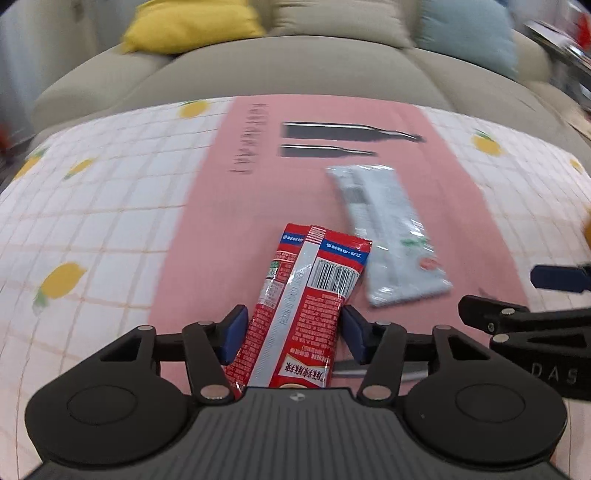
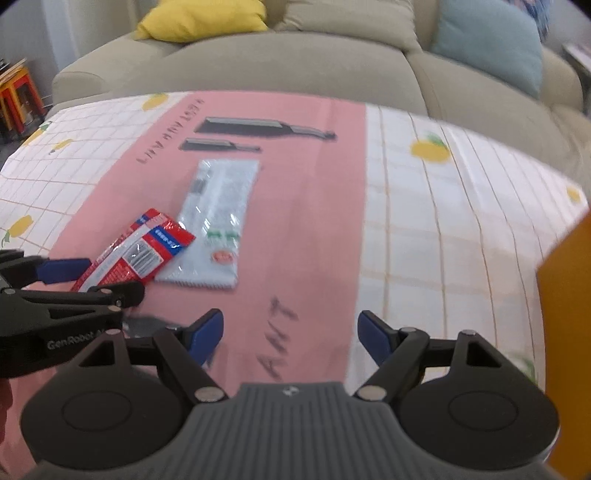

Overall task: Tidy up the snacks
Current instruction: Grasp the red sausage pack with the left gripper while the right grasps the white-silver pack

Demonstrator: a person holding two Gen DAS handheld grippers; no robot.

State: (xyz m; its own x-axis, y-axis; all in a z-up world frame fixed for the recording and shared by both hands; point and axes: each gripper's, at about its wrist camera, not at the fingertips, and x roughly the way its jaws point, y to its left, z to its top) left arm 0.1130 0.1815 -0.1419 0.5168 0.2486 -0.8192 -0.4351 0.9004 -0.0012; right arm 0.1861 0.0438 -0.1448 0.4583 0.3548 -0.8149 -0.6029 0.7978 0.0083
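A red snack packet [image 1: 303,295] lies lengthwise on the pink mat [image 1: 236,206], back side up with its barcode showing. My left gripper [image 1: 293,321] is shut on it, a blue pad pressing each long edge near the packet's near half. Seen from the right wrist view, the red snack packet [image 2: 140,254] sits between the left gripper's fingers [image 2: 62,269]. A pale blue-white snack packet [image 1: 388,236] lies flat just right of it, their corners overlapping. My right gripper [image 2: 291,325] hangs open over the pink mat [image 2: 306,206], with nothing between its pads, to the right of both packets.
The mat lies on a white lemon-print tablecloth [image 2: 443,221]. An orange object [image 2: 565,314] stands at the right edge. Behind the table is a beige sofa [image 2: 295,66] with a yellow cushion [image 2: 199,18] and a light blue cushion [image 2: 487,40].
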